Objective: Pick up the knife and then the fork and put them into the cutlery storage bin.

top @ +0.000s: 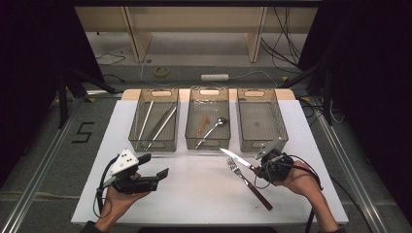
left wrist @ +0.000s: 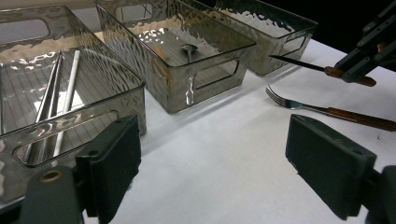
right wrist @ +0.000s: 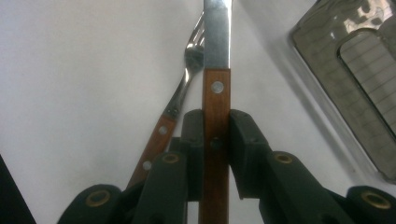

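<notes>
While our right gripper (right wrist: 215,135) clamps the wooden handle of the steel-bladed table knife (right wrist: 216,84) above the white bench's (top: 194,189) right half, ready for the empty right smoky plastic bin (top: 279,131), our left gripper (left wrist: 215,163) waits open nearby.

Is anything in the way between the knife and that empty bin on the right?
Nothing visible. The right gripper holds the knife by its wooden handle beside the right bin. The fork lies on the table nearer the person, off that path.
</notes>
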